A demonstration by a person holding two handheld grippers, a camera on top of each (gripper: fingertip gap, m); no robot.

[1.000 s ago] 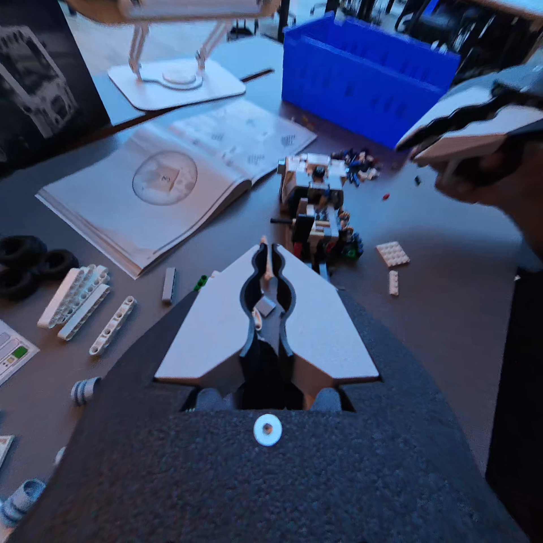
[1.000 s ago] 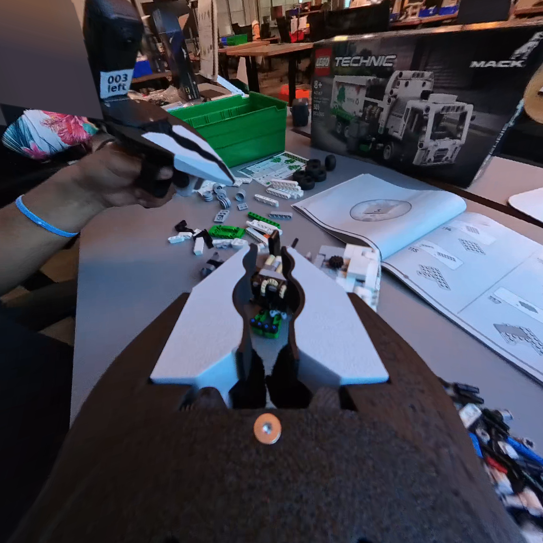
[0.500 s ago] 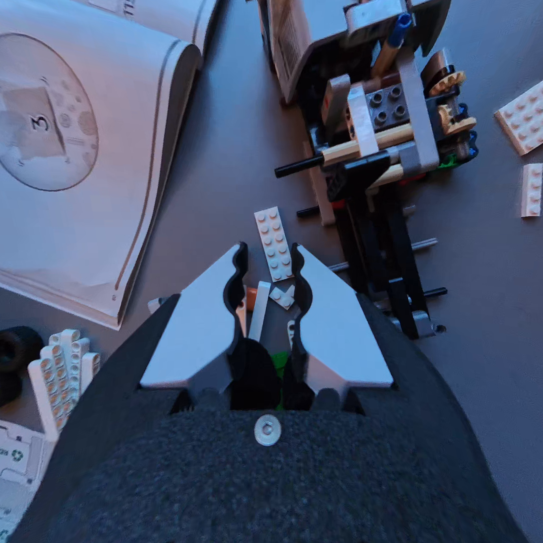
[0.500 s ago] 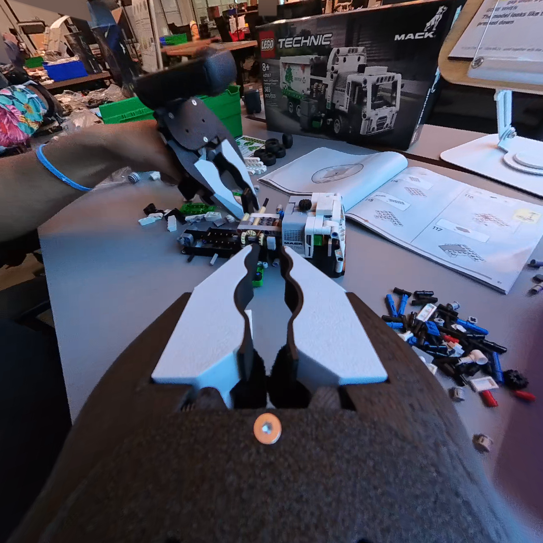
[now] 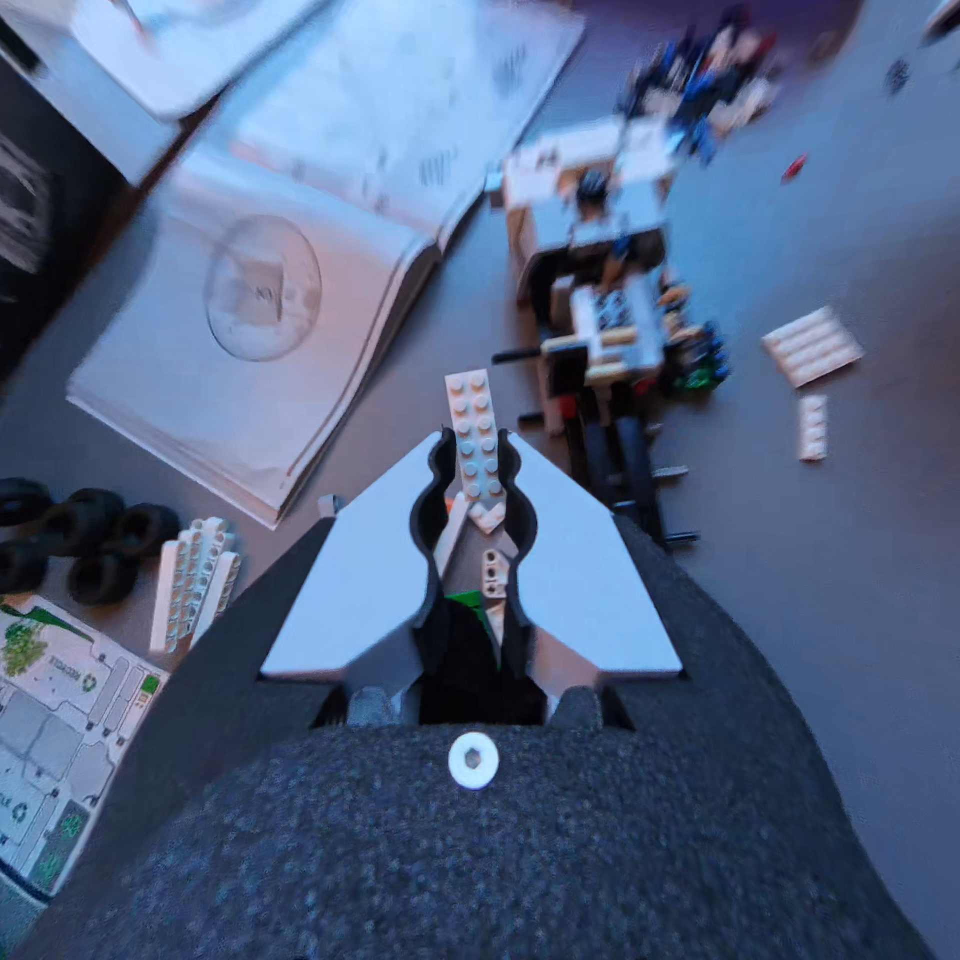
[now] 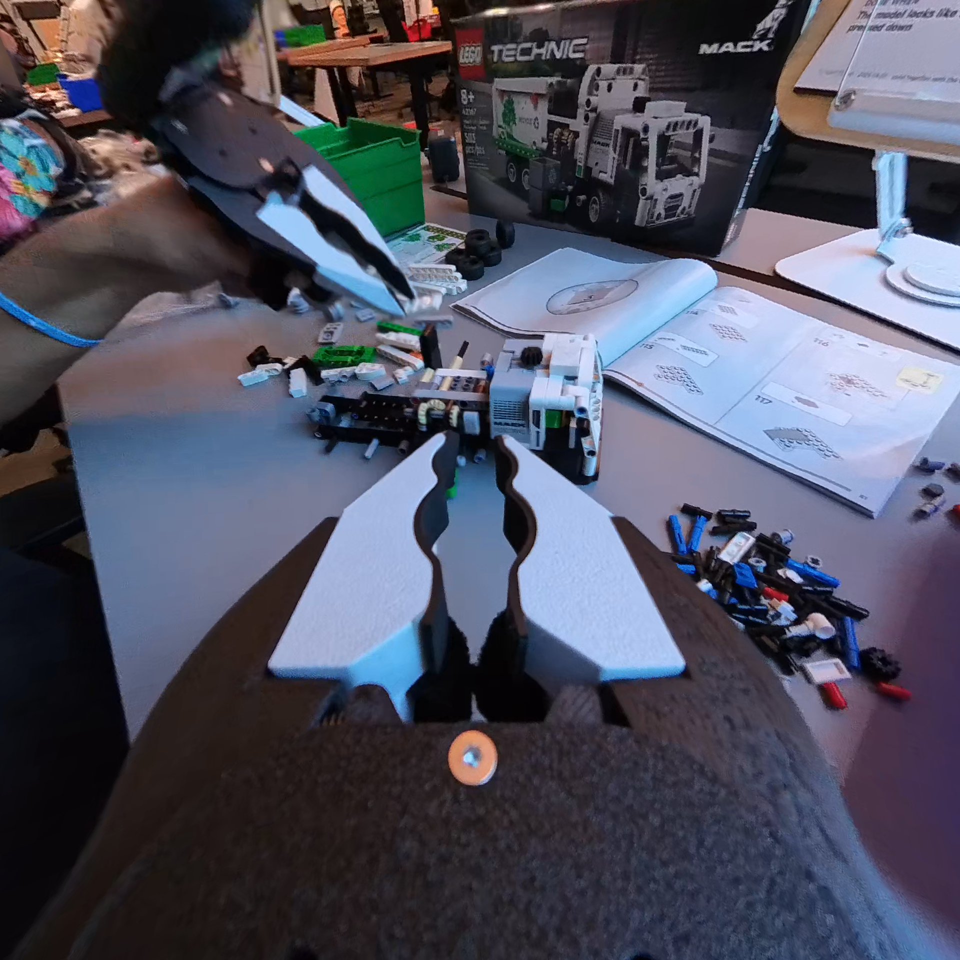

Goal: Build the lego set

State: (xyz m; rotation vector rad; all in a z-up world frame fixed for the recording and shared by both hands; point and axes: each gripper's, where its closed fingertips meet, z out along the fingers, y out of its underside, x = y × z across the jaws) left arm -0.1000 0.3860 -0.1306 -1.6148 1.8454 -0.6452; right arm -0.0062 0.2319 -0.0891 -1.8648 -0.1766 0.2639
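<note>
The part-built truck model (image 5: 597, 291) lies on the grey table; it also shows in the right wrist view (image 6: 519, 405). My left gripper (image 5: 474, 436) is shut on a long white studded plate (image 5: 472, 415), which sticks out past its tips above the table, left of the model. The view around it is blurred. In the right wrist view the left gripper (image 6: 402, 306) hangs above the loose parts behind the model. My right gripper (image 6: 474, 439) is open and empty, its tips just in front of the model's side.
An open instruction booklet (image 5: 249, 322) lies left of the model. Black tyres (image 5: 78, 535), white beams (image 5: 197, 571) and a sticker sheet (image 5: 52, 727) lie at the left. Two white plates (image 5: 810, 345) lie right. A pile of pins (image 6: 769, 587), the set's box (image 6: 623, 130) and a green bin (image 6: 374, 171) stand around. The gap from one gripper's tips to the other's is roughly 20 cm.
My left gripper went down to the table, closed on the white plate and lifted it. My right gripper drew back from the model, which now lies in front of it.
</note>
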